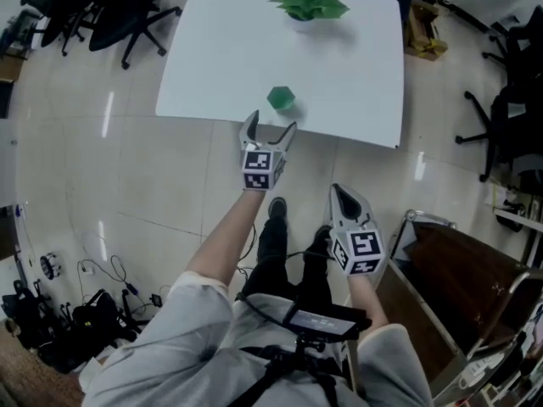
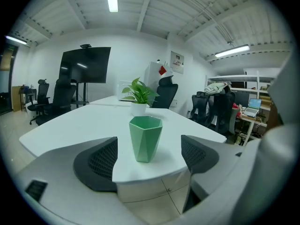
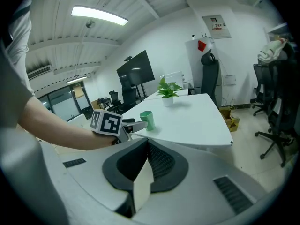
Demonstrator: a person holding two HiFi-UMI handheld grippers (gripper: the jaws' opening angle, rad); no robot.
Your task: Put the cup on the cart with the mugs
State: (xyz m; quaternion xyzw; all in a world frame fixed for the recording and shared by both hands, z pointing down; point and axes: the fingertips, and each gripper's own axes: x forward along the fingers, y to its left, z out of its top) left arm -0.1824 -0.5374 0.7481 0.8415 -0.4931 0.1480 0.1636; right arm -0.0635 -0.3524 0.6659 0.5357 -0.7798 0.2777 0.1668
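Observation:
A green faceted cup (image 1: 281,98) stands upright near the front edge of the white table (image 1: 339,66). My left gripper (image 1: 271,124) hovers just short of that edge, open, with the cup a little beyond its fingertips and nothing between them. In the left gripper view the cup (image 2: 146,138) sits centred ahead of the gripper (image 2: 149,156), and both dark pads are apart from it. My right gripper (image 1: 339,193) hangs lower over the floor, shut and empty; in its own view the right gripper (image 3: 146,146) has its pads together. A brown cart (image 1: 462,270) with a metal frame stands at the lower right; no mugs show.
A potted plant (image 1: 307,2) stands at the table's far side. Office chairs (image 1: 127,11) are at the upper left and others (image 1: 509,117) at the right. Cables and gear (image 1: 76,312) lie on the floor at the lower left. A cardboard box (image 1: 422,32) sits beyond the table's right edge.

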